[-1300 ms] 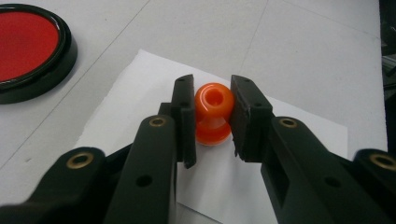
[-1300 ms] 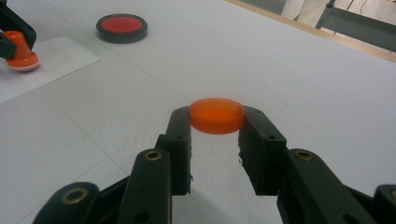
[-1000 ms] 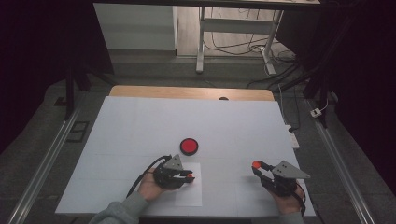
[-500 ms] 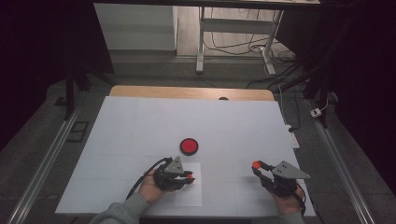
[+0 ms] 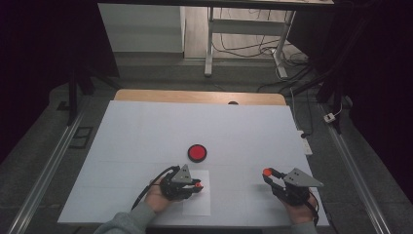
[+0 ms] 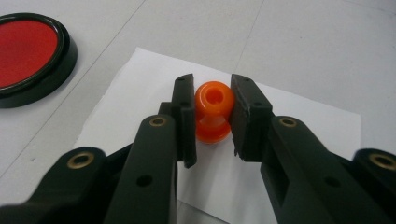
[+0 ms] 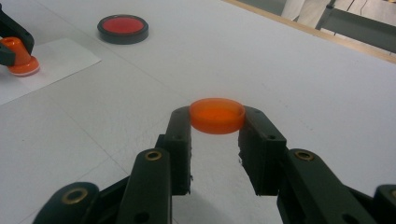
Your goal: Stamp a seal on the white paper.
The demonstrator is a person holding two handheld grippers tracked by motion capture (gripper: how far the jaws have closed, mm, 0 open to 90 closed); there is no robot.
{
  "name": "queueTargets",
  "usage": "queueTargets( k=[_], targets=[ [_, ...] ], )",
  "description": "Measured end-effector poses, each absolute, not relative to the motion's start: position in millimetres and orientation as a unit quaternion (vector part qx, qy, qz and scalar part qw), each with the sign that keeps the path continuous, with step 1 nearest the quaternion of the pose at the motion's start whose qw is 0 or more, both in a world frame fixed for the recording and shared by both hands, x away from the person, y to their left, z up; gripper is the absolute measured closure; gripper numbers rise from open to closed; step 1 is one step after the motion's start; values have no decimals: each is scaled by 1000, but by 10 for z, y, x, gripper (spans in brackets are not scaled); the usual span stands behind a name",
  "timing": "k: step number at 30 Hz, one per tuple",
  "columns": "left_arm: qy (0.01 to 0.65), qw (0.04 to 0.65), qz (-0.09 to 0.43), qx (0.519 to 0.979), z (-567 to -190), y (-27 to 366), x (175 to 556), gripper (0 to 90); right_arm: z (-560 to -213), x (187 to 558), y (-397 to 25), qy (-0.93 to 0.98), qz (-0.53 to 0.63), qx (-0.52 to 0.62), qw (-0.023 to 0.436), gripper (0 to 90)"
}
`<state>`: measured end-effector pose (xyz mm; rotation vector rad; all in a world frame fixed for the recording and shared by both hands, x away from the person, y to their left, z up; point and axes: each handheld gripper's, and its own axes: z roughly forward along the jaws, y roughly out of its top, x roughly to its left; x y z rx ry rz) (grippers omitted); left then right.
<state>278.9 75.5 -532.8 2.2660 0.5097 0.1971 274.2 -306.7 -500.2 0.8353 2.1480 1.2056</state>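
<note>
White table (image 5: 146, 131) with a wooden strip along its far edge. On it lie a red disc (image 5: 197, 152) in a black rim and, near it, a paper sheet (image 5: 198, 202).

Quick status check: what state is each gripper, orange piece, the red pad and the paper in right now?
Left gripper: shut on orange stamp.
Orange stamp: upright, base on the paper.
Right gripper: shut on orange cap.
Orange cap: gripped by its sides.
Red ink pad: uncovered, untouched.
White paper: flat on the table.

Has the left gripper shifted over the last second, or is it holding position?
Yes, slightly. The left gripper, shut on the orange stamp, moved a little nearer the person, away from the red ink pad.
</note>
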Motion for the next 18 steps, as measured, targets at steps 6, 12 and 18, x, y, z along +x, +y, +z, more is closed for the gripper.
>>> queueTargets(
  k=[6,12,18],
  targets=[
    [200,398,82,892,-5338,757,2775,727,-5001,2741,-3067,796,447,310,267,645],
    [195,394,87,894,-5334,758,2771,728,-5001,2743,-3065,797,444,309,268,645],
    [193,394,91,894,-5338,756,2760,728,-5000,2742,-3068,797,444,310,268,645]
  ],
)
